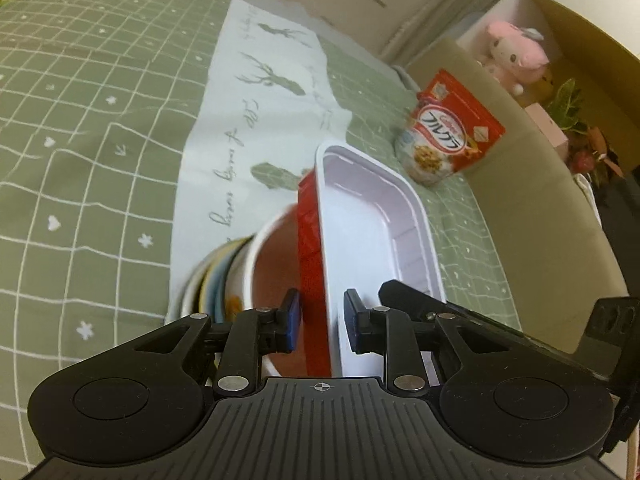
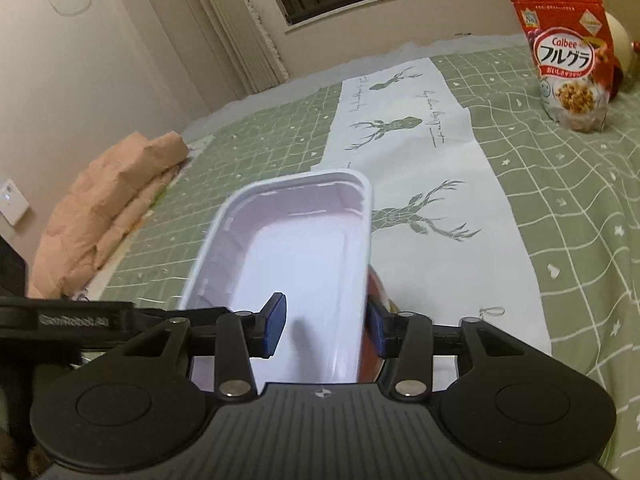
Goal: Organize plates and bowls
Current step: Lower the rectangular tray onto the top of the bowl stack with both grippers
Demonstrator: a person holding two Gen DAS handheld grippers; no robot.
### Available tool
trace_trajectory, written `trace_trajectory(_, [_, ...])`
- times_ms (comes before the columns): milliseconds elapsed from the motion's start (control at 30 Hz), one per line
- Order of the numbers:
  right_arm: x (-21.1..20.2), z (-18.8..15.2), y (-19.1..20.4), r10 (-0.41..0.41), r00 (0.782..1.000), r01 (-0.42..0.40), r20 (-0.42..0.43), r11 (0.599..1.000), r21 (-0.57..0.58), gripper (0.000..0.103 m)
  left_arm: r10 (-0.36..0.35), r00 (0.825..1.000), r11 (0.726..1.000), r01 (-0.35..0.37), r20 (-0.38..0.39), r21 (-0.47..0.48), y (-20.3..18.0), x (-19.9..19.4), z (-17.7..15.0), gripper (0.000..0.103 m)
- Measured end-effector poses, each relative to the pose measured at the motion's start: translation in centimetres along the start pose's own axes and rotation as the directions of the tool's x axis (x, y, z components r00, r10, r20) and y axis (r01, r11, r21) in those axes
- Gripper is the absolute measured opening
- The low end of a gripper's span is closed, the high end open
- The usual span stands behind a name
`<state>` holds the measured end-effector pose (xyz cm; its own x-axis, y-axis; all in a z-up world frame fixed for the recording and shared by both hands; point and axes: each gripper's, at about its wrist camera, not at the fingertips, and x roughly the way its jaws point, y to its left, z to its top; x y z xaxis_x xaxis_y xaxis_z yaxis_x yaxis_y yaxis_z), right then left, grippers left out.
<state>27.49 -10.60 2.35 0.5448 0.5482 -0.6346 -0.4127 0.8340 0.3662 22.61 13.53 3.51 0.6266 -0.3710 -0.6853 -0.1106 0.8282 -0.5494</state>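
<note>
A rectangular tray (image 1: 368, 232), white inside and red outside, hangs tilted over a white bowl (image 1: 272, 264) that tops a stack of bowls and plates (image 1: 212, 280). My left gripper (image 1: 322, 322) is shut on the tray's near wall, with one blue pad on the red outside and the other against the white rim. In the right wrist view the same tray (image 2: 296, 248) fills the middle. My right gripper (image 2: 326, 328) straddles its right wall. The inner pad (image 2: 274, 326) stands clear of the wall over the tray's floor, so this gripper is open.
A green checked cloth (image 1: 80, 120) with a white deer-print runner (image 2: 420, 152) covers the surface. A red cereal bag (image 2: 568, 60) stands at the far right. A peach quilted bundle (image 2: 112, 208) lies at the left edge. A pink plush toy (image 1: 516, 52) sits beyond a beige edge.
</note>
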Motion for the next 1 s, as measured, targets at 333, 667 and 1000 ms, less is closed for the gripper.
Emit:
trace_trajectory(333, [-0.2, -0.1, 2.1, 0.023, 1.000, -0.023, -0.010, 0.996, -0.082, 0.046, 0.100, 0.994, 0.993, -0.102, 0.036, 0.060, -0.8, -1.8, -1.0, 0.025])
trace_trajectory(667, [-1.1, 0.5, 0.8, -0.031, 0.998, 0.035, 0.054, 0.996, -0.079, 0.046, -0.026, 0.996, 0.999, 0.029, 0.086, -0.034, 0.9, -2.2, 0.5, 0.025])
trace_trajectory(1000, [-0.3, 1.1, -3.5, -0.022, 0.999, 0.019, 0.025, 0.990, 0.137, 0.057, 0.024, 0.994, 0.975, 0.001, 0.106, -0.223, 5.4, -1.4, 1.1, 0.025])
